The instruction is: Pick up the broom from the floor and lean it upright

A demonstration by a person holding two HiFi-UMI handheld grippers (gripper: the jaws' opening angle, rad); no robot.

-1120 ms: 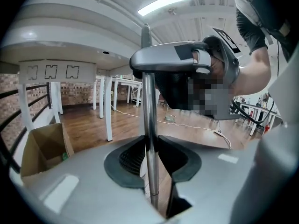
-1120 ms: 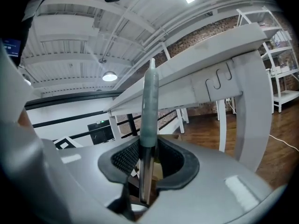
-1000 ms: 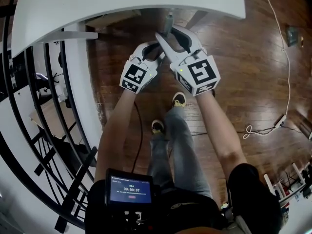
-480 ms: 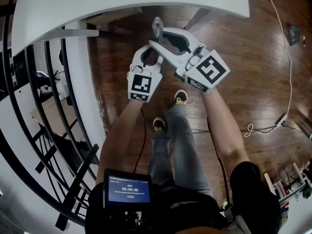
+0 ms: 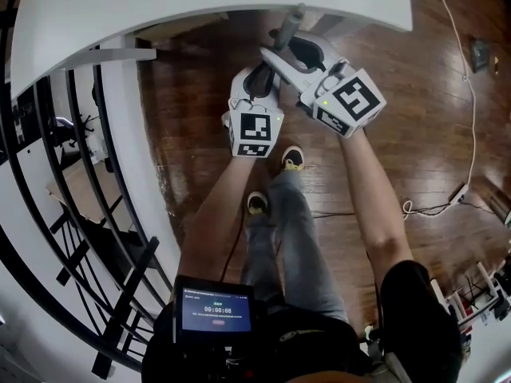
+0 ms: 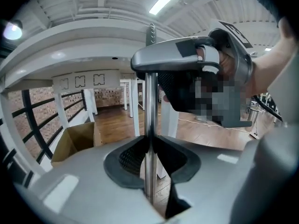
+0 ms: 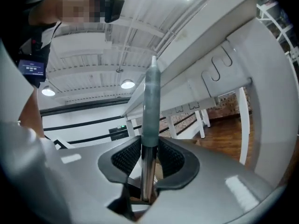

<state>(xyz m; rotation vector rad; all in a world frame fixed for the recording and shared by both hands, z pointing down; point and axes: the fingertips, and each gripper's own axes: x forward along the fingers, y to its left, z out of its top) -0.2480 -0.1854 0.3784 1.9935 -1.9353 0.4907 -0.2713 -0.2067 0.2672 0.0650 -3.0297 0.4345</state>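
The broom shows only as its handle: a shiny metal pole [image 6: 150, 120] with a grey-green grip end [image 7: 152, 101] that pokes up past the grippers [image 5: 295, 18] in the head view. My left gripper [image 6: 150, 158] is shut on the bare pole, lower down. The right gripper [image 7: 148, 164] clasps the pole just above it, where metal meets grip; its jaws are opening slightly with the pole still between the pads. In the head view the left gripper [image 5: 260, 78] sits right under the right gripper [image 5: 277, 54]. The broom head is hidden.
A white table [image 5: 200, 6] curves overhead just beyond the handle. Black railing [image 5: 48, 182] runs along the left. A cardboard box [image 6: 74, 141] stands under the table. A white cable [image 5: 471, 134] lies on the wood floor at right. My shoes [image 5: 293, 159] stand below the grippers.
Both grippers have shifted right and slightly up in the head view, carrying the handle. Its tip, which leaned left half a second ago, now tilts toward the right.
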